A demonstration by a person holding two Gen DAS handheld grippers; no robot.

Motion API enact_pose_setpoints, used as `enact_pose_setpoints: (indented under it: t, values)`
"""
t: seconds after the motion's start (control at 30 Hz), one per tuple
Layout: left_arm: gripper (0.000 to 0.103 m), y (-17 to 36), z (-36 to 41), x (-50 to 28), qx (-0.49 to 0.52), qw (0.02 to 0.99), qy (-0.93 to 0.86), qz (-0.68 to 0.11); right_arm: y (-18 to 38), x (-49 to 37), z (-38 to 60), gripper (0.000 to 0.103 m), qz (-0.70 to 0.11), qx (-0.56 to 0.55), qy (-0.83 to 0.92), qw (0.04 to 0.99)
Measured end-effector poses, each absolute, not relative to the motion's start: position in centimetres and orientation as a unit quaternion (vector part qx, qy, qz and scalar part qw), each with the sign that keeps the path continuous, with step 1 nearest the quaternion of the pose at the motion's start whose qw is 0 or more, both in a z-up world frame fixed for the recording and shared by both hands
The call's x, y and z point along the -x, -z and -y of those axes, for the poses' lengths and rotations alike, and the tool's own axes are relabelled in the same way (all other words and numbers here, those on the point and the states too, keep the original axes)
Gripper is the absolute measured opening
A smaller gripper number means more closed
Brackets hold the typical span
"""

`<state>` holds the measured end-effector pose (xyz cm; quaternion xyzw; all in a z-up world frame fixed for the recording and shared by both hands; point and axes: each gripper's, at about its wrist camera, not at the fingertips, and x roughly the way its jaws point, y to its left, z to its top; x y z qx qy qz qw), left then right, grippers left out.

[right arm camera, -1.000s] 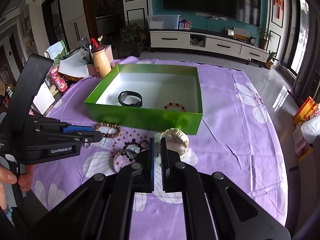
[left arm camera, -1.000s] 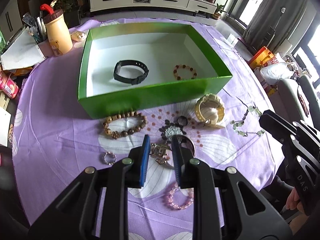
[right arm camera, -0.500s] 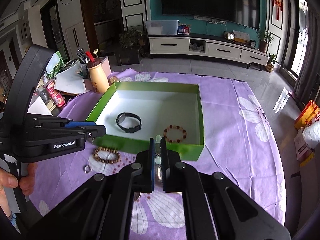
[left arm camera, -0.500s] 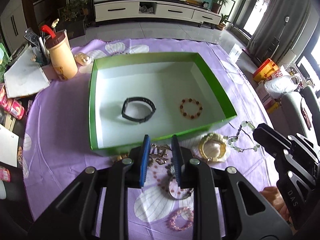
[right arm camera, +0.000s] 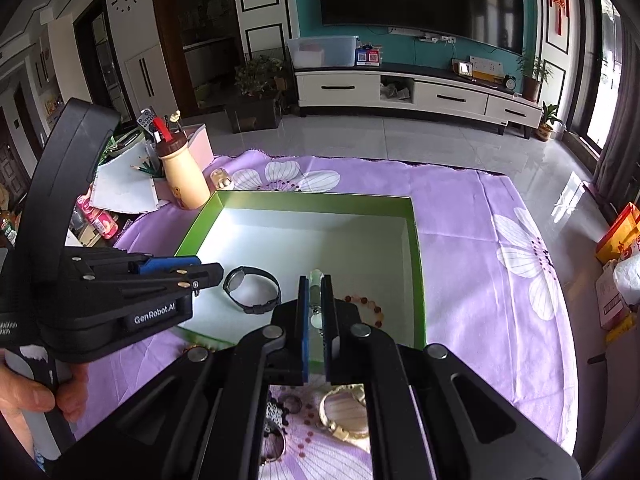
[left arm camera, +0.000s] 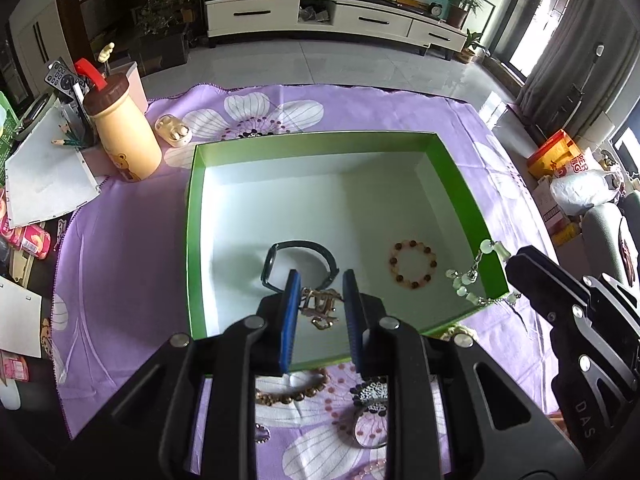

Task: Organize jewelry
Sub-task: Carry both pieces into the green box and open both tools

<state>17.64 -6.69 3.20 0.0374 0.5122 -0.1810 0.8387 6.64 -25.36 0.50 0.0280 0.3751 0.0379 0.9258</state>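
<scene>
A green box (left arm camera: 192,240) with a white inside stands on the purple cloth; it also shows in the right wrist view (right arm camera: 418,264). Inside lie a black watch (left arm camera: 298,266) and a red bead bracelet (left arm camera: 412,266). My left gripper (left arm camera: 319,306) is shut on a gold chain piece (left arm camera: 320,306) and holds it over the box's near part. My right gripper (right arm camera: 316,304) is shut on a pale green bead bracelet (right arm camera: 316,280), which hangs over the box's right wall in the left wrist view (left arm camera: 468,280).
A wooden bead bracelet (left arm camera: 288,392), a sparkly ring (left arm camera: 370,392), a small ring (left arm camera: 262,436) and a cream bangle (right arm camera: 344,412) lie on the cloth in front of the box. A tan bottle (left arm camera: 122,136), papers and snacks stand at the far left.
Both grippers have lifted their pieces from the cloth and moved forward over the green box. The loose jewelry has dropped below and behind the fingers.
</scene>
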Motion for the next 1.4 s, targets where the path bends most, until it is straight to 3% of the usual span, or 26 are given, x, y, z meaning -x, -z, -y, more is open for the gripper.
enact_pose_setpoints:
  t: [1.23, 1.3, 1.4]
  values:
    - [0.022, 4.0, 11.2, -28.6, -0.035, 0.808, 0.128, -0.574, 6.4, -18.0, 28.5, 0.005, -0.441, -0.078, 0.005, 0.894]
    - [0.037, 4.0, 11.1, -28.7, -0.032, 0.810, 0.123, -0.572, 6.6, -18.1, 28.9, 0.007, -0.445, -0.082, 0.010, 0.892]
    - [0.043, 3.7, 11.0, -28.4, -0.035, 0.814, 0.124, -0.566, 6.6, -17.8, 29.4, 0.023, -0.443, -0.090, 0.015, 0.892]
